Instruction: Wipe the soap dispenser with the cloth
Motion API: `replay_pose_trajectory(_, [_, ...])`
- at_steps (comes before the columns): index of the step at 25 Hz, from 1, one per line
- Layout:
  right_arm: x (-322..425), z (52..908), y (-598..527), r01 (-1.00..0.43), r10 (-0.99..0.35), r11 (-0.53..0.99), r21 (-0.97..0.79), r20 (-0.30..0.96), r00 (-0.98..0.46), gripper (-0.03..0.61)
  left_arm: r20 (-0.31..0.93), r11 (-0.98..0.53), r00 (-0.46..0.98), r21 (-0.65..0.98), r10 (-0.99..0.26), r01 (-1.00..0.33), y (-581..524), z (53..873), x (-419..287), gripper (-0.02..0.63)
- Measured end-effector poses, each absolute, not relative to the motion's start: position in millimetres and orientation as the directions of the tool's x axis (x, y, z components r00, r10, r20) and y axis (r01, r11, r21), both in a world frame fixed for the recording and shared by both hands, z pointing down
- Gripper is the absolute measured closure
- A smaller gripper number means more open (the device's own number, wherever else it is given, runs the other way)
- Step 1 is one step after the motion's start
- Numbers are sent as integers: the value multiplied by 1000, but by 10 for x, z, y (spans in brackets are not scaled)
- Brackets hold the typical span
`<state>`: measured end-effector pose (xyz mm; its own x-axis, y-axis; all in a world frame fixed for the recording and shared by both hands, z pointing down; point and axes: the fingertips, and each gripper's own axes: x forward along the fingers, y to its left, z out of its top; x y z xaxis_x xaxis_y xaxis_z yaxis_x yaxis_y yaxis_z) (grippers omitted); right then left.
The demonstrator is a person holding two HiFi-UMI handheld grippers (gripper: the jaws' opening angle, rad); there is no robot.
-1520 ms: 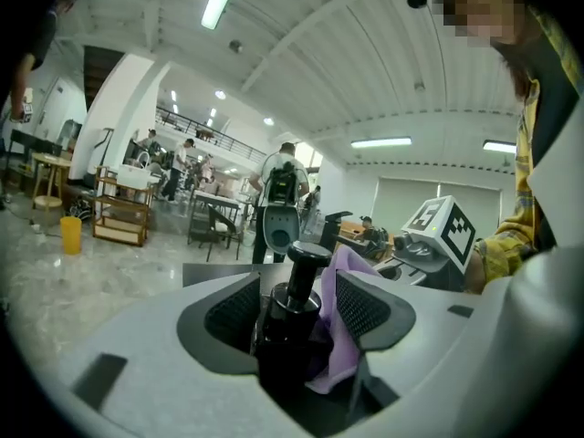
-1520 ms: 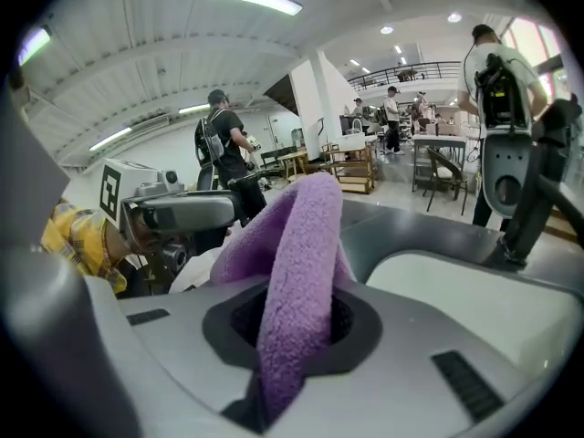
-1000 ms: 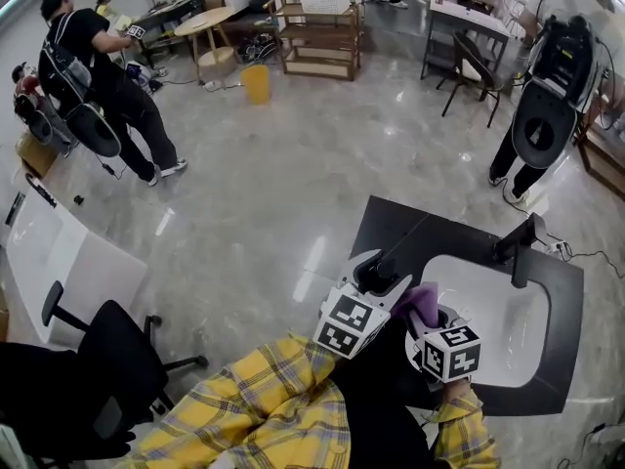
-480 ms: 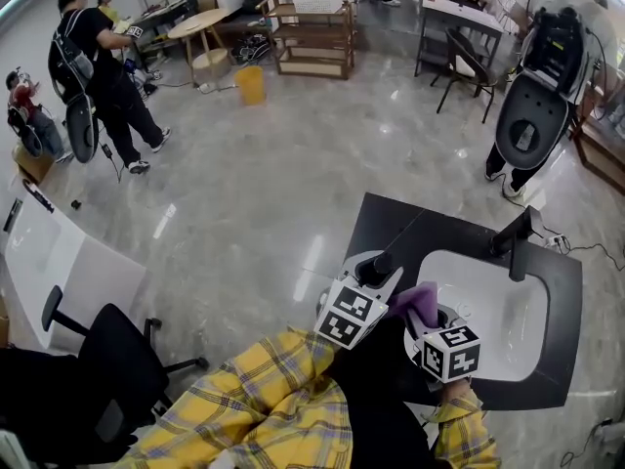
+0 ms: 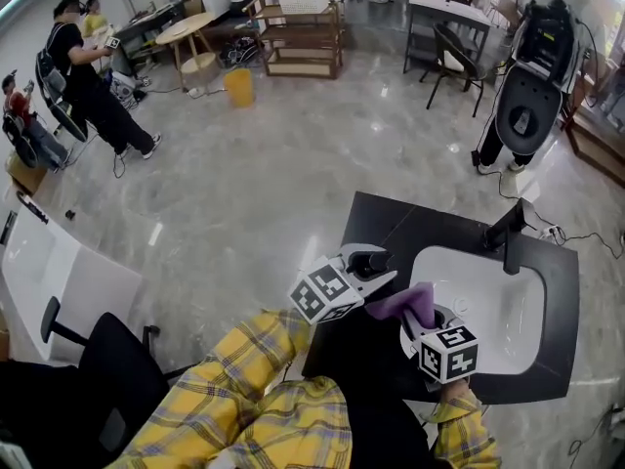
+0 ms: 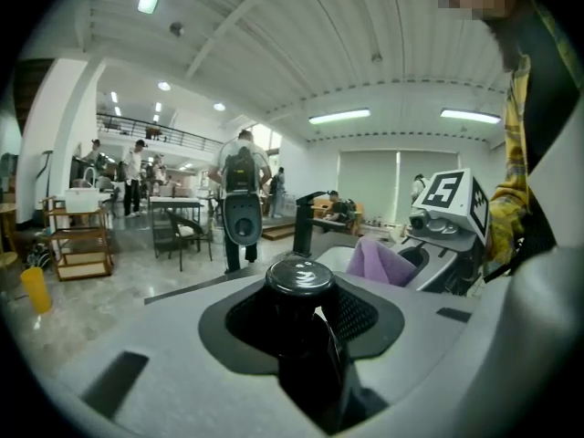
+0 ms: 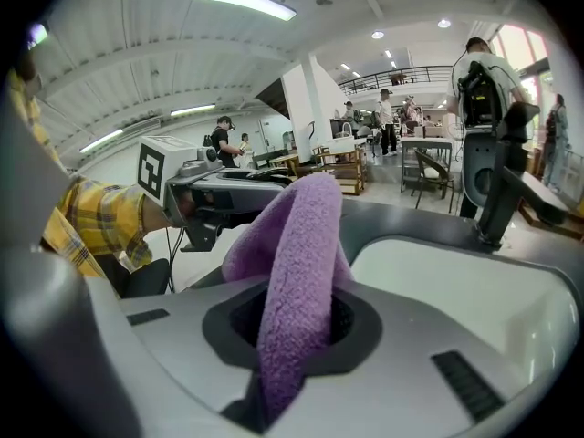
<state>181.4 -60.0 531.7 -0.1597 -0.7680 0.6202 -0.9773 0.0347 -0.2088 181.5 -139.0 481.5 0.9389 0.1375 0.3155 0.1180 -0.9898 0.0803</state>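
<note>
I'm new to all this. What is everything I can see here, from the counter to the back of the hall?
soap dispenser: one, black, in the left tongs by the counter's left edge
cloth: one, purple, clamped in the right tongs
counter: one, black, before the person
sink: one, white, set in the counter
faucet: one, black, at the sink's far edge
bucket: one, yellow, far floor
shelf unit: one, wooden, near the bucket
office chair: one, black, lower left
bystanders: at least four, mostly dark clothes, hall's edges
left tongs: one, grey, jaws have just been closing, on the soap dispenser
right tongs: one, grey, shut on the cloth
sleeves: two, yellow plaid, bottom
</note>
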Motion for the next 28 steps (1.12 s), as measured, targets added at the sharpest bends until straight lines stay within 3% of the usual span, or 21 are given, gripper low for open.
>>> replay_pose_trajectory(19, [1827, 5286, -352, -973, -774, -28, -230, 621, -125, 541, 308, -823, 770, 92, 559, 561, -1193, 4795, 1721, 482])
replay_pose_trajectory(21, [1832, 5286, -340, -972, -775, -31, -232, 620, -123, 541, 314, -823, 766, 112, 562, 557, -1198, 4803, 1726, 480])
replay_pose_trajectory(23, [1846, 5281, -335, -973, -776, -32, -230, 619, -121, 541, 294, -852, 800, 139, 523, 506, -1234, 4788, 1743, 414])
replay_pose_trajectory(28, [1856, 5267, -388, -972, -781, -28, -234, 612, -125, 541, 211, -931, 919, 230, 332, 283, -1389, 4760, 1670, 347])
